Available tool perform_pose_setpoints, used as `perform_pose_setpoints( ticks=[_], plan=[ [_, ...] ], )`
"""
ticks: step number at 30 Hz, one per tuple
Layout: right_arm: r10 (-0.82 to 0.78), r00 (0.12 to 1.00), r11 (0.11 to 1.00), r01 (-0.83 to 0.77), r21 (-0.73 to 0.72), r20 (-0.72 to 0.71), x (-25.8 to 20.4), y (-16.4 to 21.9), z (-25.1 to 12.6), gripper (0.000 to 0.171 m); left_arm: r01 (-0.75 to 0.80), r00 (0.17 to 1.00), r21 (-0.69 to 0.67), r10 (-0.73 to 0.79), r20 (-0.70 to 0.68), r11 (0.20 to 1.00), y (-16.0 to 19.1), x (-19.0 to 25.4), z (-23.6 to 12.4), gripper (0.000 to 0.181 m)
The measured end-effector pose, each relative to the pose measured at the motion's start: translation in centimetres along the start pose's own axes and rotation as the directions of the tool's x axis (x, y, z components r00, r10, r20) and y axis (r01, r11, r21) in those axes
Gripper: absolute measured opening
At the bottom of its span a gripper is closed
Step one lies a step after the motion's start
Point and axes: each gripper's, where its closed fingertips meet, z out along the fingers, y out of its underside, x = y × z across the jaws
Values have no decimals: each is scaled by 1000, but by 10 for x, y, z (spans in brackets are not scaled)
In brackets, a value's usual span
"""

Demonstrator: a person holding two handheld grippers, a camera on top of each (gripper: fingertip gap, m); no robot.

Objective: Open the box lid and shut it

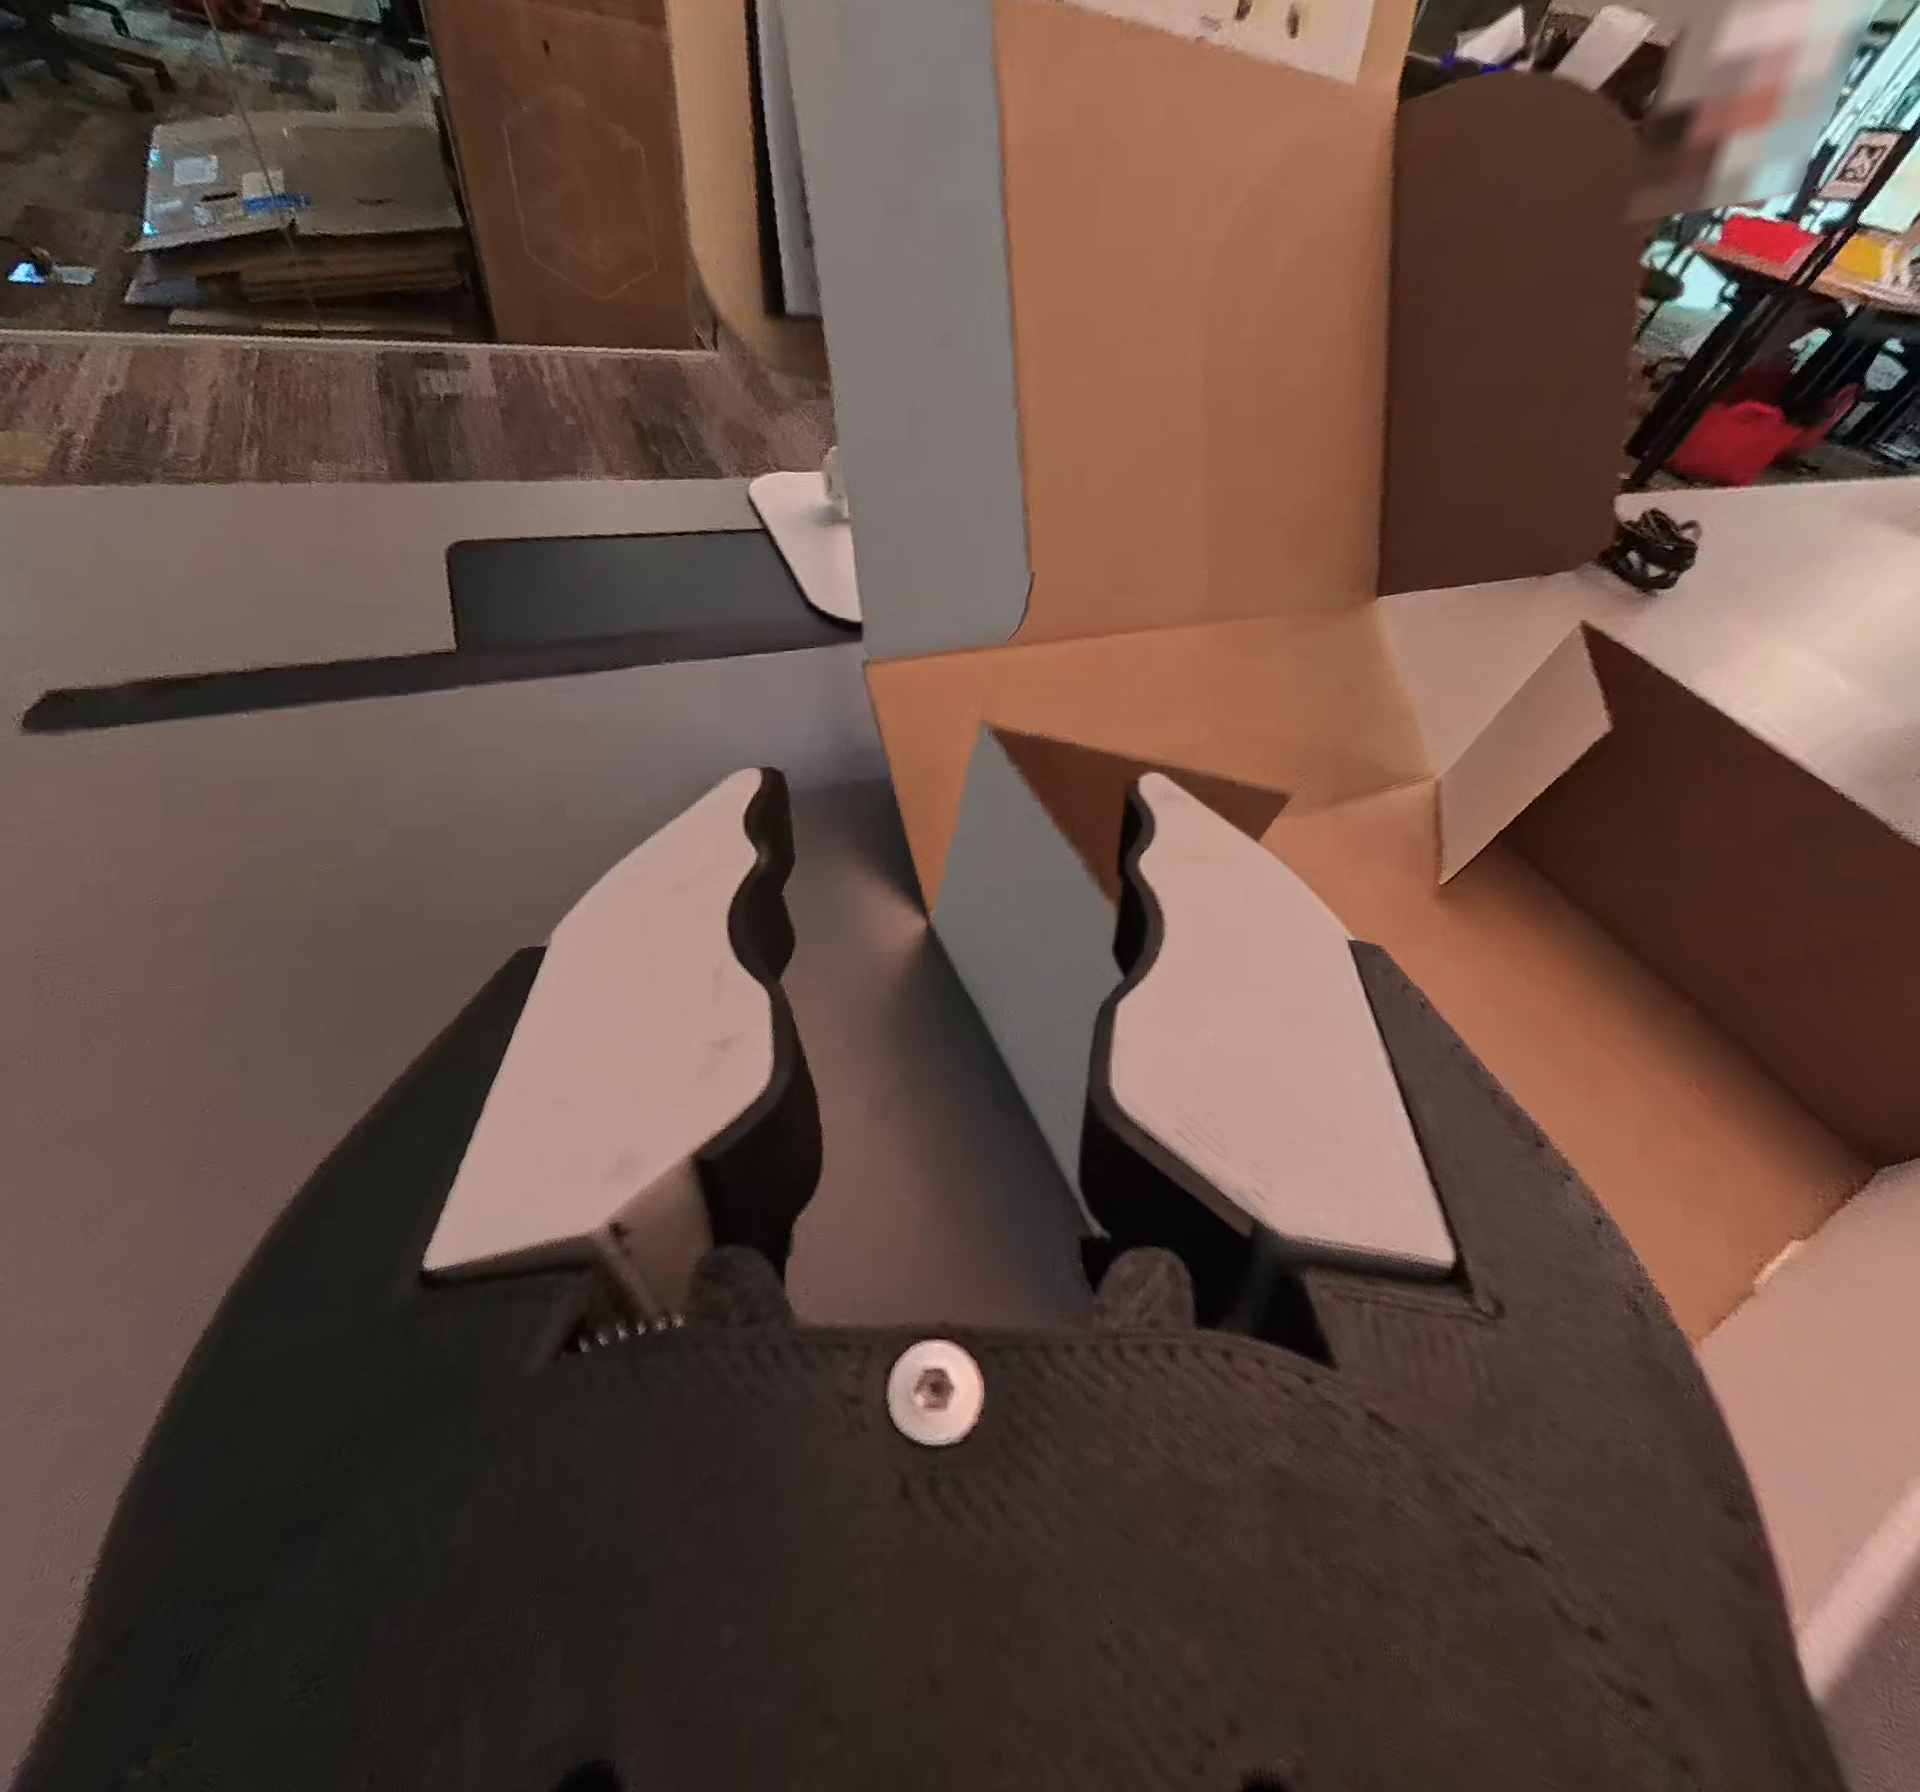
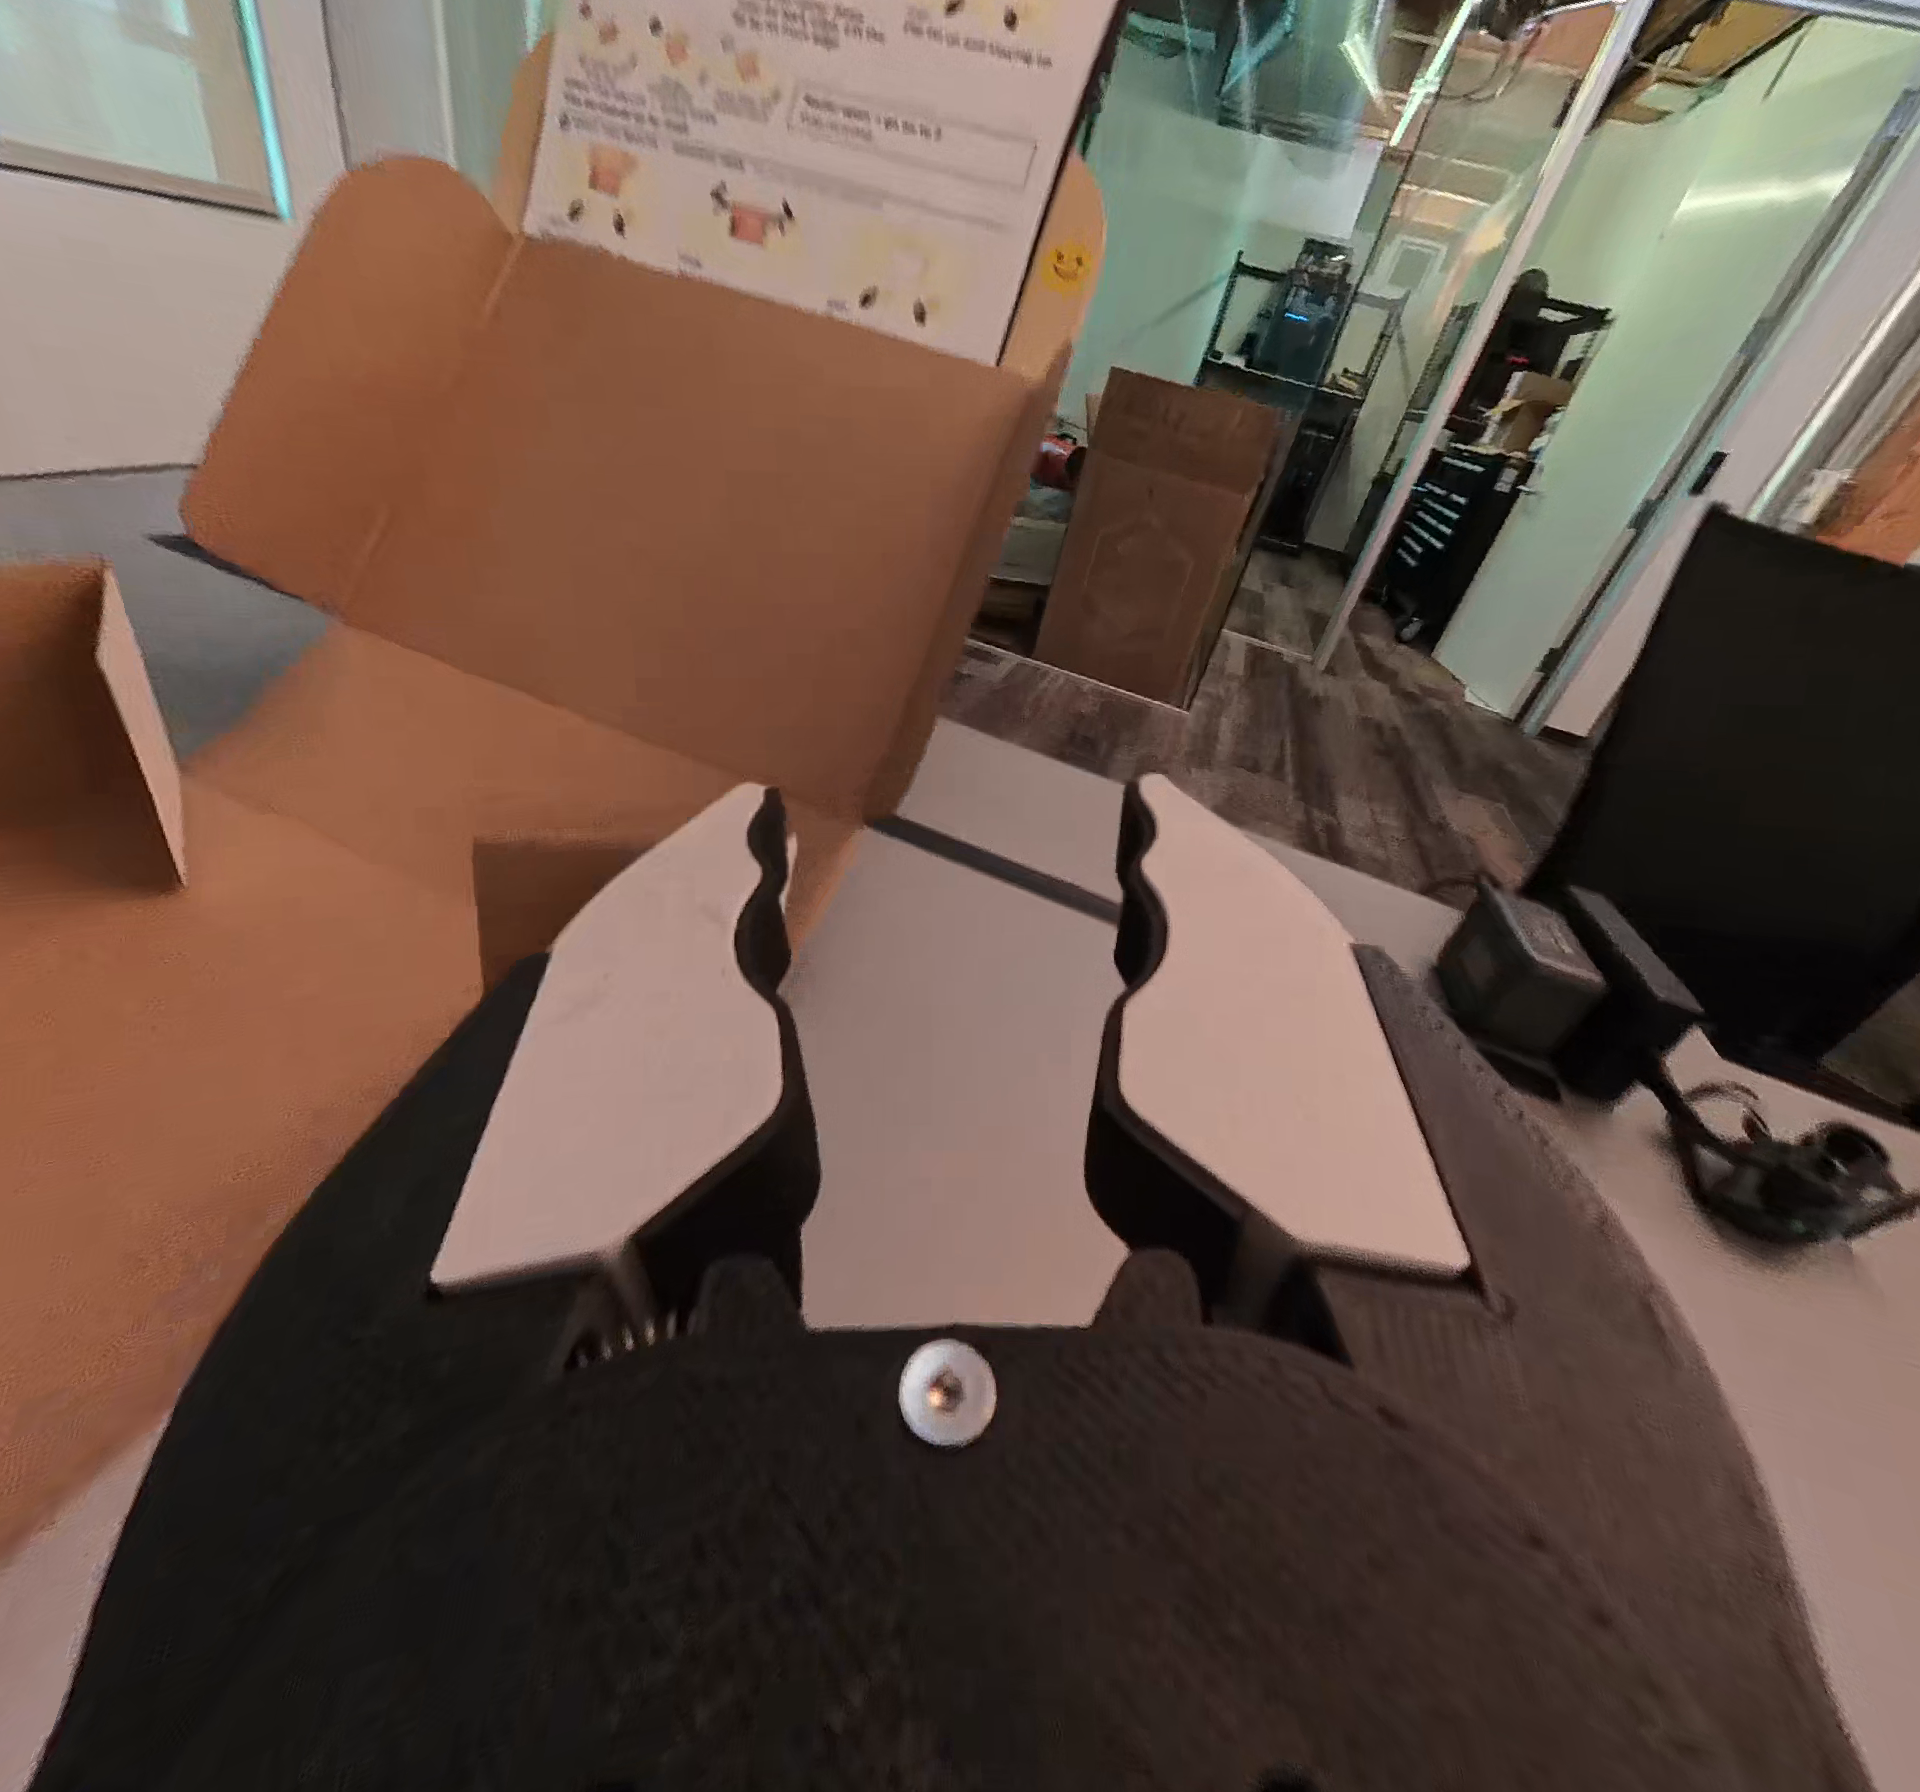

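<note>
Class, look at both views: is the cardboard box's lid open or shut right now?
Open. The lid stands upright behind the box, its side flaps raised, and the brown interior is exposed. Neither tool grips it.

A grey table (image 2: 1039,869) stands on wood-look flooring (image 1: 416,412). Glass partitions (image 2: 1455,288) run far right, a window (image 2: 125,28) sits far left, and flattened cardboard (image 1: 291,215) lies far left.

One cardboard box (image 1: 1558,963) sits right of the left gripper (image 1: 951,797). Two black adapters (image 2: 1527,989) lie right of the right gripper (image 2: 951,797).
</note>
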Motion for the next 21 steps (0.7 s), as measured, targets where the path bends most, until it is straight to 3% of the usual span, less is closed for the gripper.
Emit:
perform_pose_setpoints(
  ticks=[5,10,17,21],
  plan=[
    [88,992,996,-89,-2,89,7,-54,53,62,-81,995,-50,78,-56,995,-56,26,17,66],
    [186,973,981,-177,-75,138,10,-61,107,65,-139,990,-33,138,-11,990,-107,30,53,67],
    [187,973,964,-156,-213,136,12,-19,158,65,-112,992,-174,119,31,978,-99,14,116,68],
    [149,981,958,-112,-265,124,13,-6,181,65,-63,995,-154,75,71,986,-87,10,131,62]
  ],
)
